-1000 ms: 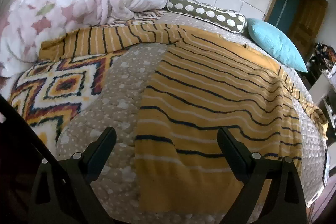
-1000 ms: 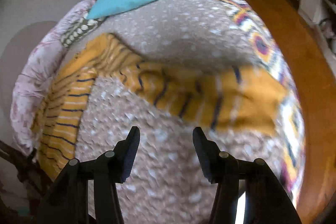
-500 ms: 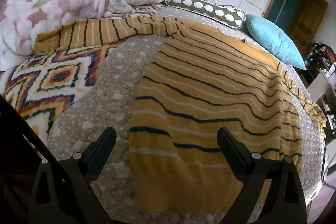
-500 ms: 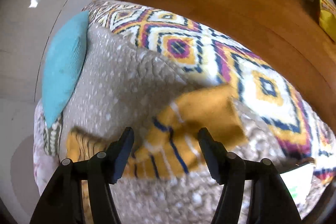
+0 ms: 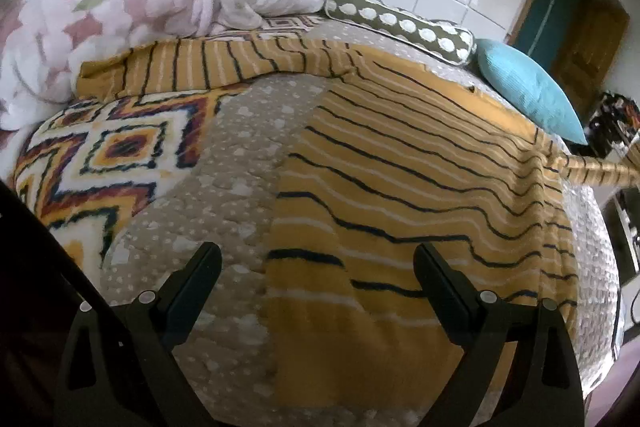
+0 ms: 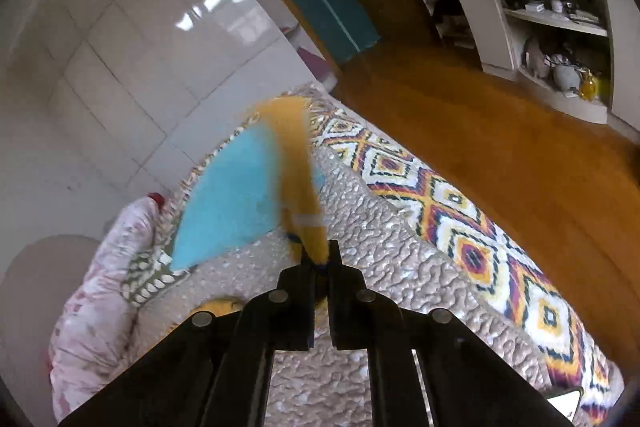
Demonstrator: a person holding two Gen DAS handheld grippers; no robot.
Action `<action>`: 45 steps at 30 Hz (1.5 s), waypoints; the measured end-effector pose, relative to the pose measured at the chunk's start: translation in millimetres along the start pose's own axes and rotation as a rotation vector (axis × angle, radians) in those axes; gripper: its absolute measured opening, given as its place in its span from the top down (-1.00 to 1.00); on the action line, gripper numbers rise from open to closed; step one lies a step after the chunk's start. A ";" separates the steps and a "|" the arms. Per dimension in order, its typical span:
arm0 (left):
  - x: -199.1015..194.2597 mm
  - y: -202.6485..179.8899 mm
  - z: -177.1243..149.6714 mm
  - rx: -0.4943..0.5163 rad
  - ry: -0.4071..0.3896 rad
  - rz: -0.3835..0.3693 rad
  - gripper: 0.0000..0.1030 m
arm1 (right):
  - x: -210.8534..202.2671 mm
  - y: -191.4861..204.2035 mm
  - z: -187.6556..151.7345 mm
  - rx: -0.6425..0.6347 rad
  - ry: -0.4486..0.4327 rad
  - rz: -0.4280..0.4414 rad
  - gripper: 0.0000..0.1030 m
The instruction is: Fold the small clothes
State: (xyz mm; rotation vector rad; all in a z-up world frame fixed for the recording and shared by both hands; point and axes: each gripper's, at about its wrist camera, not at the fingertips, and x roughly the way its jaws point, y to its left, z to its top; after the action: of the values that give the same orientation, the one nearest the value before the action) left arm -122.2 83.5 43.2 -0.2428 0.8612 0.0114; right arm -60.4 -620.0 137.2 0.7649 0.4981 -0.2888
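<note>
We read no writing anywhere. Our right gripper (image 6: 320, 259), released and above the bed a second ago, now grasps the yellow striped sweater (image 5: 400, 195) by its lifted sleeve (image 6: 300, 179); the left gripper (image 5: 316, 267) stays released over the hem on the bed (image 5: 240, 163).

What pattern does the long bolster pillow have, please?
The bolster pillow is olive-brown with white dots, clearest in the left wrist view.

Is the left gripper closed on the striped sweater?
No: the left gripper is wide open above the yellow striped sweater, its fingers apart and gripping no fabric.
</note>
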 end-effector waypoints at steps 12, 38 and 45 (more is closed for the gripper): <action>-10.4 31.8 9.4 -0.078 -0.023 0.015 -0.86 | 12.2 -169.8 -92.9 0.270 0.161 -0.271 0.70; 17.0 -2.4 -8.9 0.051 0.090 -0.177 -0.74 | -16.7 91.9 -377.4 -0.436 0.573 0.334 -0.03; 7.6 -3.9 -0.3 0.047 0.146 -0.164 0.83 | -23.8 94.9 -371.1 -0.411 0.580 0.338 0.80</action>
State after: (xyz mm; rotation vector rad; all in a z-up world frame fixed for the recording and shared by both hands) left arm -117.0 79.0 38.1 -0.2714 0.9837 -0.1811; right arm -160.3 -285.7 -22.6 0.5076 0.9258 0.3581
